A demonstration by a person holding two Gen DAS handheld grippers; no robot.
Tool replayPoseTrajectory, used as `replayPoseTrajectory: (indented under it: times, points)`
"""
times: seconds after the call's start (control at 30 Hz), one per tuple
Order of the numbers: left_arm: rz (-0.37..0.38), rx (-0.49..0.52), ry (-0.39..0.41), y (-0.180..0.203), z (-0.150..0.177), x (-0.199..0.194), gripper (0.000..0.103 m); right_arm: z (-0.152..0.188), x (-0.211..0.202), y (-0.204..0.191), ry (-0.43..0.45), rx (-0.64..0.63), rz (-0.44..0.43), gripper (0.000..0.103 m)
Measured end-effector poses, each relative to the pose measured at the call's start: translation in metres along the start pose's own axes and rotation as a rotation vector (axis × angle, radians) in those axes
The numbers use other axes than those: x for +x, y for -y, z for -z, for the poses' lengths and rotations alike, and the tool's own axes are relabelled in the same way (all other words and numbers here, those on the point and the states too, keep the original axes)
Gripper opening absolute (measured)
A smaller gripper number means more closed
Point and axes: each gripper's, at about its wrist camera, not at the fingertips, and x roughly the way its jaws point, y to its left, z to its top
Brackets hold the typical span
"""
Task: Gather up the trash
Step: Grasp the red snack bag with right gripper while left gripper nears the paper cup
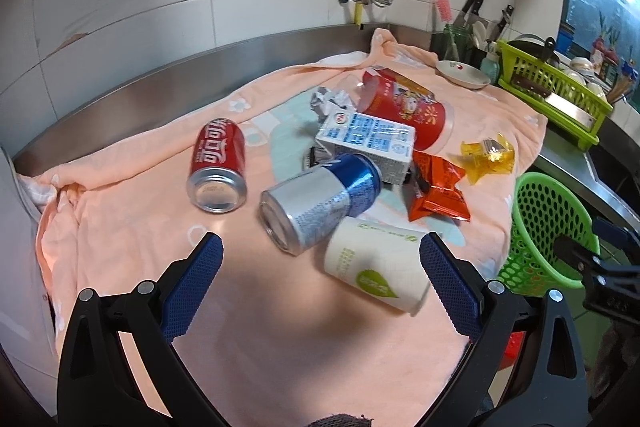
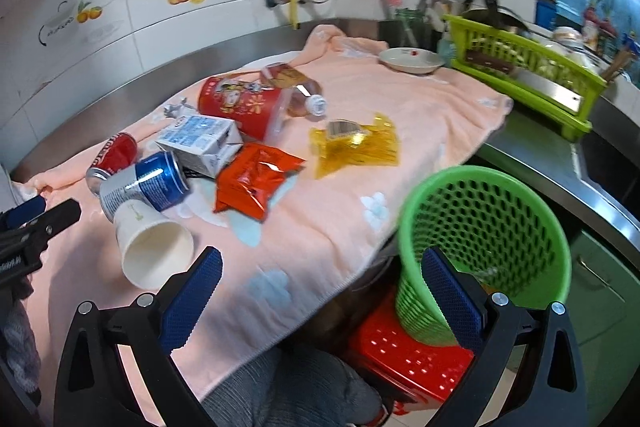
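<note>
**Tiled kitchen counter, peach towel strewn with trash**

Left wrist view: white tiled wall (image 1: 224, 7) with fruit decals across the top, steel counter edge below it, peach towel (image 1: 132, 227) filling the middle. Left gripper (image 1: 320, 267) at the bottom centre, blue pads spread wide, holding nothing. Between the pads, toward the right one, a white paper cup (image 1: 372, 267) lying on its side. Just above it a blue-and-silver can (image 1: 320, 199), also on its side, touching the cup. Left of centre, a red cola can (image 1: 219, 167), apart from the pile. Upper centre: a milk carton (image 1: 366, 141), a red tub (image 1: 408, 107) behind it, crumpled foil (image 1: 330, 99). Right of centre: an orange snack packet (image 1: 438, 191) and a yellow wrapper (image 1: 486, 157). Green mesh basket (image 1: 548, 223) at the right edge, off the towel.

Right wrist view: same counter, seen from the right. Right gripper (image 2: 320, 267) at the bottom centre, fingers wide apart, empty. Green mesh basket at lower right, standing on a red stool (image 2: 404, 359), its wall just behind the right pad. Paper cup at lower left, mouth toward the camera. Plastic bottle (image 2: 304, 95) beside the red tub, upper centre. Green dish rack (image 2: 520, 67) at upper right.
</note>
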Motion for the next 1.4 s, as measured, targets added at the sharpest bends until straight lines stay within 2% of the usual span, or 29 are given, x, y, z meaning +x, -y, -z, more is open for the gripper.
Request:
replayPoseTrajectory:
  times: [0.37, 0.63, 0.87, 0.9, 0.93, 1.1, 1.23, 1.3, 1.4]
  points:
    - [-0.028, -0.045, -0.015, -0.027, 0.002, 0.002, 0.097, -0.042, 0.071, -0.038, -0.112, 0.018, -0.156, 0.096]
    - [-0.03, -0.067, -0.024, -0.04, 0.005, 0.006, 0.097, -0.06, 0.12, -0.065, -0.181, 0.023, -0.126, 0.096]
    - [-0.028, -0.088, -0.036, -0.051, 0.008, 0.008, 0.097, -0.063, 0.153, -0.066, -0.242, 0.049, -0.081, 0.094]
    - [-0.029, -0.09, -0.037, -0.052, 0.008, 0.009, 0.097, -0.063, 0.157, -0.066, -0.249, 0.053, -0.078, 0.092]
    - [-0.031, -0.092, -0.039, -0.053, 0.008, 0.009, 0.097, -0.063, 0.16, -0.066, -0.255, 0.059, -0.075, 0.084]
    - [-0.018, -0.108, -0.058, -0.052, 0.007, 0.013, 0.097, -0.061, 0.171, -0.059, -0.28, 0.1, -0.067, 0.074]
    - [0.0, -0.137, -0.088, -0.051, 0.005, 0.017, 0.097, -0.059, 0.169, -0.053, -0.276, 0.1, -0.07, 0.057]
    - [0.021, -0.172, -0.114, -0.05, 0.003, 0.02, 0.097, -0.057, 0.164, -0.047, -0.272, 0.121, -0.098, 0.052]
    - [0.045, -0.208, -0.15, -0.044, 0.002, 0.024, 0.097, -0.054, 0.153, -0.043, -0.261, 0.118, -0.114, 0.049]
